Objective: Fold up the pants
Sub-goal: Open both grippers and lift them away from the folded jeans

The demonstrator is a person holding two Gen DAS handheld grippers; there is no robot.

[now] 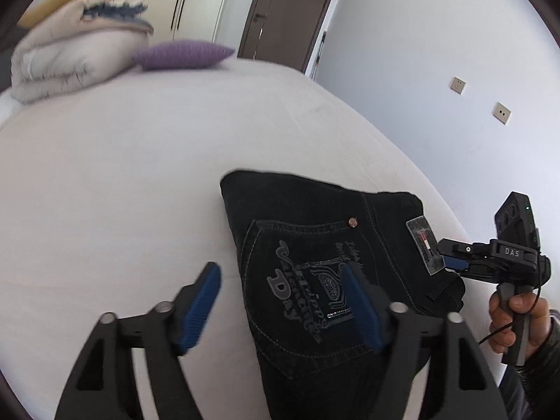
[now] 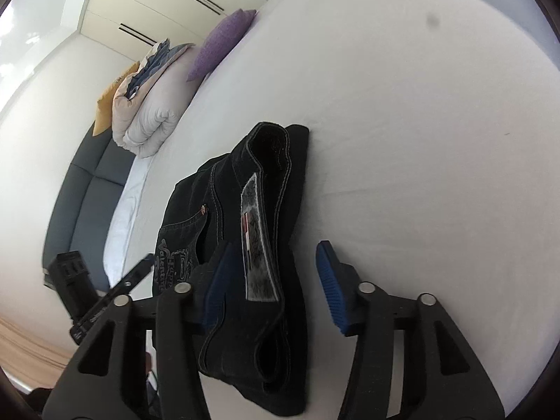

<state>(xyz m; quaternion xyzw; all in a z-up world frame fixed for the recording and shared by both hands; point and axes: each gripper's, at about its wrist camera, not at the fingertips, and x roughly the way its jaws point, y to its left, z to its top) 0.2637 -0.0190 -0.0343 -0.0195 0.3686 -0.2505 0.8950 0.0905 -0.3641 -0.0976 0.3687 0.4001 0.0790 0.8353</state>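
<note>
Lying folded on the white bed (image 1: 140, 161), the black pants (image 1: 315, 245) form a compact stack near the bed's right edge, back pocket with its stitched lettering facing up.

At far left in the left wrist view, a rolled beige quilt (image 1: 70, 59) sits at the head of the bed, with a purple pillow (image 1: 182, 54) just beside it. Nearer, the left gripper (image 1: 287, 311) hangs over the pants' left edge with its jaws spread wide: one blue pad is over bare sheet, the other over the pocket print, and neither pinches any cloth. Further right, a grey label (image 1: 425, 245) shows on the waistband, and just past it the right gripper (image 1: 451, 262) points at that band, a hand (image 1: 514, 322) wrapped round its handle.

From the right wrist view, the right gripper (image 2: 273, 280) has its jaws parted around the waistband end of the pants (image 2: 252, 245); the left pad lies close against the denim, the right pad stands clear over the sheet, so nothing is clamped.
</note>
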